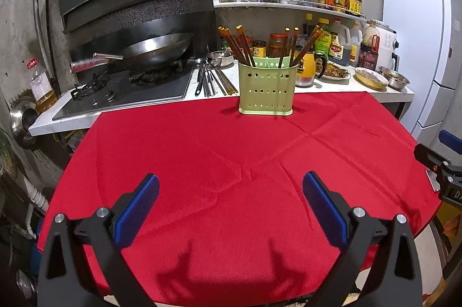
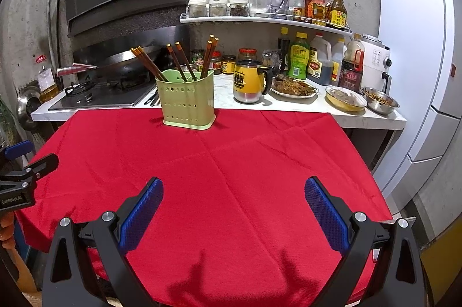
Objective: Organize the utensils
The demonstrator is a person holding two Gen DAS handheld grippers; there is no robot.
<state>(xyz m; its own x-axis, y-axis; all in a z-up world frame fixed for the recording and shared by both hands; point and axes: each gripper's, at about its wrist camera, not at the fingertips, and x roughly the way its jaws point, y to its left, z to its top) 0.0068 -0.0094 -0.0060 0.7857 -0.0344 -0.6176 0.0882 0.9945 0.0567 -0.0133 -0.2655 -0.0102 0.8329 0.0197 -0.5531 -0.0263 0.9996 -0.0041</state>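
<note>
A pale green perforated utensil holder (image 1: 266, 89) (image 2: 187, 102) stands at the far edge of the red tablecloth (image 1: 231, 156) (image 2: 225, 162). Several brown chopsticks (image 1: 242, 47) (image 2: 179, 61) lean upright inside it. More utensils (image 1: 212, 80), dark spoons and chopsticks, lie flat on the white counter behind the holder, beside the stove. My left gripper (image 1: 230, 185) hovers open over the near part of the cloth, nothing between its blue pads. My right gripper (image 2: 234, 188) is likewise open and empty, to the right of the left one.
A wok (image 1: 156, 50) sits on the gas hob (image 1: 121, 93) at the back left. A yellow mug (image 2: 249, 81), a plate of food (image 2: 294, 89), metal bowls (image 2: 379, 100), sauce bottles and jars crowd the counter. A white fridge (image 2: 418, 61) stands at the right.
</note>
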